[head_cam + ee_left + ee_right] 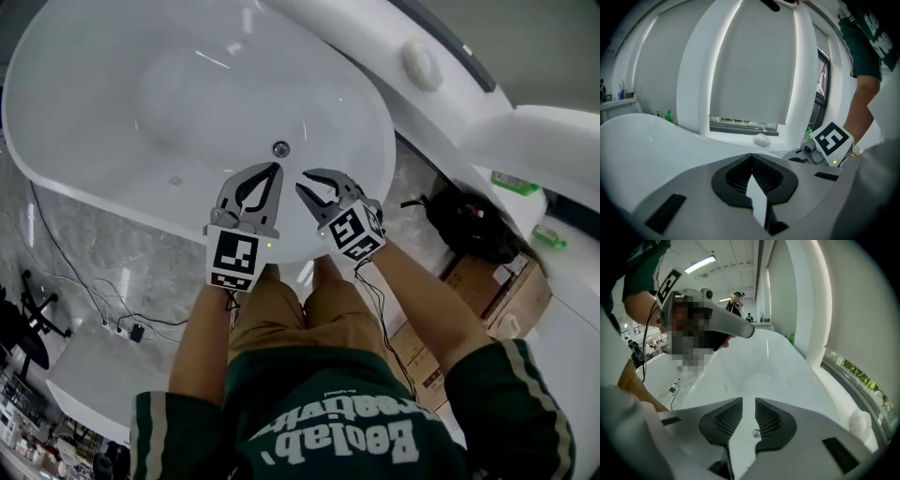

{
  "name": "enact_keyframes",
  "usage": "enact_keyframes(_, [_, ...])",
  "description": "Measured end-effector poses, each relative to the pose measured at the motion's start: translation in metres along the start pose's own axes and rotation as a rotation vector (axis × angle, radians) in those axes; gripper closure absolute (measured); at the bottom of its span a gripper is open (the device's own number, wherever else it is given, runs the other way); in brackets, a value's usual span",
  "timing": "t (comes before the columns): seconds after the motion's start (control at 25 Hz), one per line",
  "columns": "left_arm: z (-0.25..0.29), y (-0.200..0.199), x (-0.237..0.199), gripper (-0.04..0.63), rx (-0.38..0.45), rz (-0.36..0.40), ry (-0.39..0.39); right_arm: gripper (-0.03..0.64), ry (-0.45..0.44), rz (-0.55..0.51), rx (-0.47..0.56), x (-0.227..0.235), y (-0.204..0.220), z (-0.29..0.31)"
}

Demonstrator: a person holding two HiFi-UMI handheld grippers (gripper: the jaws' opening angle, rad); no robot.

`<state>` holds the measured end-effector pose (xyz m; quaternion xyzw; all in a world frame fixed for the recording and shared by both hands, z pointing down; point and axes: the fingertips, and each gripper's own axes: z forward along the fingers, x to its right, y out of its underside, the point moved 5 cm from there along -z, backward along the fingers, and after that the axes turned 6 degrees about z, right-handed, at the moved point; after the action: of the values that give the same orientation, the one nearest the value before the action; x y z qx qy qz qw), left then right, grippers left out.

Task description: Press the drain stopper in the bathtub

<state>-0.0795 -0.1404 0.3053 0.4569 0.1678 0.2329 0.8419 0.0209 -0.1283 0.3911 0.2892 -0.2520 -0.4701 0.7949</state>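
Held side by side over the bathtub (pixel 112 84), angled down: left gripper (pixel 277 169) with fingers pressed together, right gripper (pixel 307 182) with fingers slightly spread, empty. Just beyond fingertips, small shiny drain stopper (pixel 280 148).

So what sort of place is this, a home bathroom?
Probably a showroom or test space, not a home bathroom: the white bathtub stands freestanding, with cardboard boxes and trailing cables on the floor beside it.

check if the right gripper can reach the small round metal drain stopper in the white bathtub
Probably yes: the right gripper hangs over the bathtub, the drain stopper shows between its parted jaws, nothing in the way.
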Motion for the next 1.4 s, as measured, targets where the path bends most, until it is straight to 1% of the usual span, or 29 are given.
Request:
enact_keyframes(0.12, [-0.015, -0.025, 0.013, 0.586, 0.014, 0.033, -0.017, 0.533, 0.006, -0.006, 0.060, -0.006, -0.025, -0.035])
enact_keyframes(0.32, [-0.049, -0.061, 0.041, 0.586, 0.048, 0.040, -0.036, 0.559, 0.007, -0.054, 0.158, -0.022, -0.064, -0.093])
enact_keyframes(0.44, [-0.074, -0.078, 0.056, 0.586, 0.064, 0.046, -0.052, 0.569, 0.002, -0.047, 0.240, -0.031, -0.089, -0.127])
enact_keyframes(0.56, [-0.094, -0.092, 0.065, 0.586, 0.082, 0.055, -0.076, 0.577, -0.002, -0.066, 0.312, -0.038, -0.111, -0.156])
enact_keyframes(0.76, [-0.131, -0.117, 0.089, 0.586, 0.119, 0.120, -0.101, 0.586, -0.023, -0.113, 0.429, -0.057, -0.142, -0.207])
enact_keyframes(0.84, [-0.146, -0.127, 0.099, 0.586, 0.130, 0.150, -0.125, 0.591, -0.032, -0.130, 0.468, -0.066, -0.151, -0.227])
enact_keyframes(0.96, [-0.163, -0.138, 0.109, 0.586, 0.149, 0.162, -0.151, 0.595, -0.046, -0.132, 0.533, -0.078, -0.162, -0.252])
enact_keyframes(1.12, [-0.178, -0.146, 0.121, 0.586, 0.178, 0.175, -0.161, 0.600, -0.063, -0.131, 0.567, -0.089, -0.163, -0.278])
enact_keyframes(1.24, [-0.188, -0.156, 0.127, 0.586, 0.213, 0.178, -0.166, 0.601, -0.069, -0.109, 0.619, -0.096, -0.167, -0.297])
enact_keyframes(1.32, [-0.194, -0.164, 0.132, 0.586, 0.233, 0.204, -0.166, 0.601, -0.062, -0.095, 0.648, -0.099, -0.170, -0.308])
enact_keyframes(1.4, [-0.199, -0.170, 0.138, 0.586, 0.250, 0.228, -0.166, 0.601, -0.048, -0.101, 0.663, -0.101, -0.172, -0.317])
